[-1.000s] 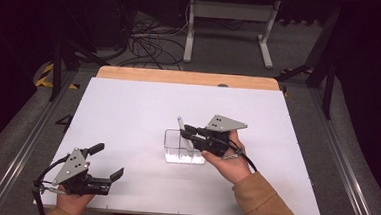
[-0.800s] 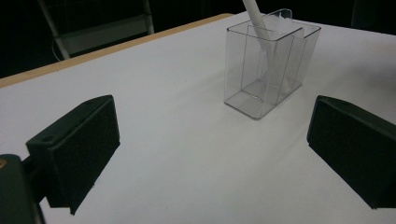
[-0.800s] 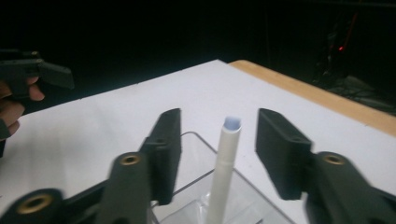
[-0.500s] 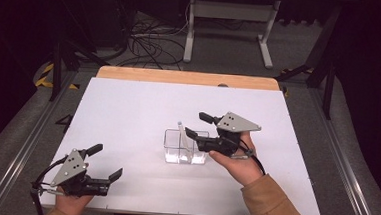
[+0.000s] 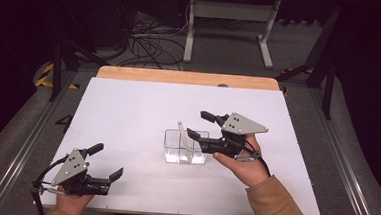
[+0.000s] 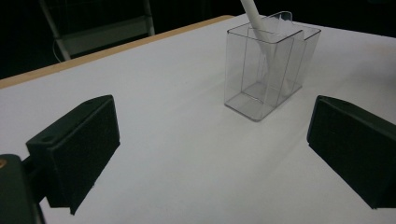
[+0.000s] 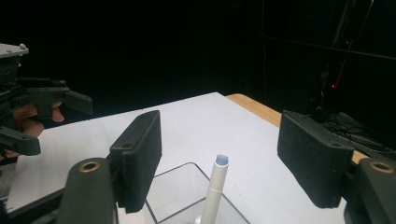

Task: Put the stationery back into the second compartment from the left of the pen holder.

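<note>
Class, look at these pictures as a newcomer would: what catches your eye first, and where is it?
A clear plastic box stands mid-table with a white pen leaning inside it. The right gripper hangs just beside it, jaws open, off the pen. The left gripper, also open, rests at the white table's near left corner.

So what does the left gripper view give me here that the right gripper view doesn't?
Left gripper view alone: the whole clear container, walls and base down to the white table, with the white pen leaning inside it, between the open jaws of the left gripper.

Right gripper view alone: the pen's blue-tipped top end, close between the open jaws of the right gripper, plus the other hand's gripper farther off at left.

Both: pen, container, white table and its wooden edge.
</note>
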Tool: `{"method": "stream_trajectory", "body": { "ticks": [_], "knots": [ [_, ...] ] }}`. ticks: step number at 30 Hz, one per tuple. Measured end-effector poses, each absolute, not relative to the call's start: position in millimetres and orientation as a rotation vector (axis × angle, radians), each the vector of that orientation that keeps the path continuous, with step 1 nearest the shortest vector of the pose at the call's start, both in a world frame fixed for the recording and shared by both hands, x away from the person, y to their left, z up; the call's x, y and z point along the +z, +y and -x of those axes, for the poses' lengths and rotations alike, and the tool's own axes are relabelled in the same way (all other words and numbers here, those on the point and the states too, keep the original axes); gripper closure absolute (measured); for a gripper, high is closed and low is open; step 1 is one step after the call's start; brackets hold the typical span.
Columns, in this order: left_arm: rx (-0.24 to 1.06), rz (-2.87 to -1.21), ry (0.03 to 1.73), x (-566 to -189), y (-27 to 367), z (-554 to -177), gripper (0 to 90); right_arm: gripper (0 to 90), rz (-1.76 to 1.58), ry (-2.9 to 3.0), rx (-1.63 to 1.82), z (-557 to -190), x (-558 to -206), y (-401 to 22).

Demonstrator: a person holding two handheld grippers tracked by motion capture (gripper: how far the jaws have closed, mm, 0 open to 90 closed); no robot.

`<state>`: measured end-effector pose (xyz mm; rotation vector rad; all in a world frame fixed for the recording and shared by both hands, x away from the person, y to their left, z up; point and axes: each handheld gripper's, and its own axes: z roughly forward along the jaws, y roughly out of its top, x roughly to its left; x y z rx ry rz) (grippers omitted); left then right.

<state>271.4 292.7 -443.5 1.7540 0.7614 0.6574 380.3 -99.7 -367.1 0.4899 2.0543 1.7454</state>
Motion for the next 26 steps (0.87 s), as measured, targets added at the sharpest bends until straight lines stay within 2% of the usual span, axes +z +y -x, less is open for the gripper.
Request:
{"method": "stream_trajectory", "body": {
  "ticks": [8,17,21,26],
  "knots": [
    [0.663,-1.751,0.758,-443,293,-271,3.3,29.4,-0.465,2.02,1.728,-374,-363,-112],
    [0.672,-1.74,0.757,-441,294,-269,3.3,28.2,-0.516,1.967,1.724,-359,-368,-154],
    [0.684,-1.734,0.743,-440,293,-268,3.1,28.2,-0.575,1.946,1.723,-347,-388,-181],
    [0.702,-1.744,0.727,-439,289,-268,2.8,30.2,-0.674,1.89,1.725,-333,-431,-221]
  ]
}}
